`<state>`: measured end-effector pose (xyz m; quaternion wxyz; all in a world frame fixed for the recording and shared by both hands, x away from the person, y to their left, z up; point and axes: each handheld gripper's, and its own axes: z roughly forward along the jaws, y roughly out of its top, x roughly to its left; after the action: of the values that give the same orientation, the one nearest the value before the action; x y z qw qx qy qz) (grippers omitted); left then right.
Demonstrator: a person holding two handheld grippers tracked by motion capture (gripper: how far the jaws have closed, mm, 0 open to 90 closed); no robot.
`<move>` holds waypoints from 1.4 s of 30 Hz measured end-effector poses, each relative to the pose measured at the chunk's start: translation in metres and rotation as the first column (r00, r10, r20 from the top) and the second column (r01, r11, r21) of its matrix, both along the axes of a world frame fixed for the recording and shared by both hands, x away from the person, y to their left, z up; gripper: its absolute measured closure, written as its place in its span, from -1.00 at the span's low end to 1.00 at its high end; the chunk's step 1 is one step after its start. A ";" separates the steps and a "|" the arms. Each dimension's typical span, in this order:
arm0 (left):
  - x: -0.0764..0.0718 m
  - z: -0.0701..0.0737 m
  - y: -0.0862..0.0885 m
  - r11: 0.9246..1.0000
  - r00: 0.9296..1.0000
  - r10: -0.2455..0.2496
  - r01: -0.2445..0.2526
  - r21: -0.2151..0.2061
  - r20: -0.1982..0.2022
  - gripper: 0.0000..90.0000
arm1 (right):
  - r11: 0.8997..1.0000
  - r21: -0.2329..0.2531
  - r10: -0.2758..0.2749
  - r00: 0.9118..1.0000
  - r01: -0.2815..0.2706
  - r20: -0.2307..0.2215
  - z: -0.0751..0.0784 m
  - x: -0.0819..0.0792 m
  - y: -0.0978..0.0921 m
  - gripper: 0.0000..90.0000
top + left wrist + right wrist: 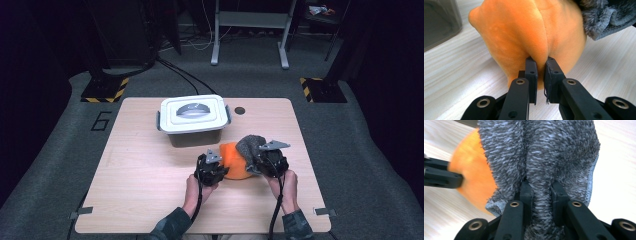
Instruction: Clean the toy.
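Left gripper view is showing the left gripper [540, 65] with its fingers [531, 75] nearly pressed together, pinching a fold of the soft orange plush cloth [529, 32]. That cloth is bulging up just ahead of the fingers and resting on the pale wooden bench [456, 67]. Right gripper view is showing the right gripper [541, 188] clamping a thick ridge of the fluffy grey towel [544, 150] between its fingers [526, 195], which are standing a little apart around the pile. The grey towel is lying against the orange cloth and partly over it, beside the left gripper. Beyond both pairs of fingers, in the high view, a grey plastic box with a white latched lid [194, 120] is sitting on the bench, close behind the cloths.
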<state>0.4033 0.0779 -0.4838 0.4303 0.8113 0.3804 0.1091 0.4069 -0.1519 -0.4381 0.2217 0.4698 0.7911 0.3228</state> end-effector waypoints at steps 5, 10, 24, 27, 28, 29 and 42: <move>0.000 -0.001 0.001 1.000 1.000 0.001 -0.001 0.007 -0.003 0.82 | 0.999 -0.001 -0.042 0.999 0.042 -0.032 -0.010 0.005 -0.010 0.68; 0.000 -0.002 0.001 1.000 1.000 0.007 -0.007 0.003 -0.001 0.82 | 0.997 -0.014 -0.076 0.993 0.075 -0.089 -0.025 0.014 -0.018 0.67; 0.000 -0.001 0.003 1.000 1.000 0.007 -0.007 0.007 0.003 0.82 | 0.995 -0.008 -0.097 0.990 0.096 -0.107 -0.034 0.017 -0.028 0.68; 0.000 -0.001 0.002 1.000 1.000 0.010 -0.010 0.002 0.004 0.82 | 0.996 0.012 -0.086 0.995 0.086 -0.046 -0.015 0.007 -0.026 0.68; 0.000 -0.001 0.002 1.000 1.000 0.010 -0.010 0.003 0.004 0.82 | 0.997 0.018 -0.078 0.997 0.078 -0.027 -0.009 0.005 -0.024 0.68; 0.000 -0.001 0.002 1.000 1.000 0.010 -0.010 0.005 0.004 0.82 | 0.998 0.027 -0.064 0.998 0.065 -0.014 -0.003 0.002 -0.022 0.68; 0.000 0.001 0.000 1.000 1.000 -0.003 0.003 0.015 0.008 0.82 | 0.990 0.047 0.129 0.989 -0.133 0.068 0.030 -0.012 0.024 0.67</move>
<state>0.4029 0.0778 -0.4825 0.4257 0.8146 0.3768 0.1146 0.3947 -0.1281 -0.4085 0.2136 0.4115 0.8042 0.3719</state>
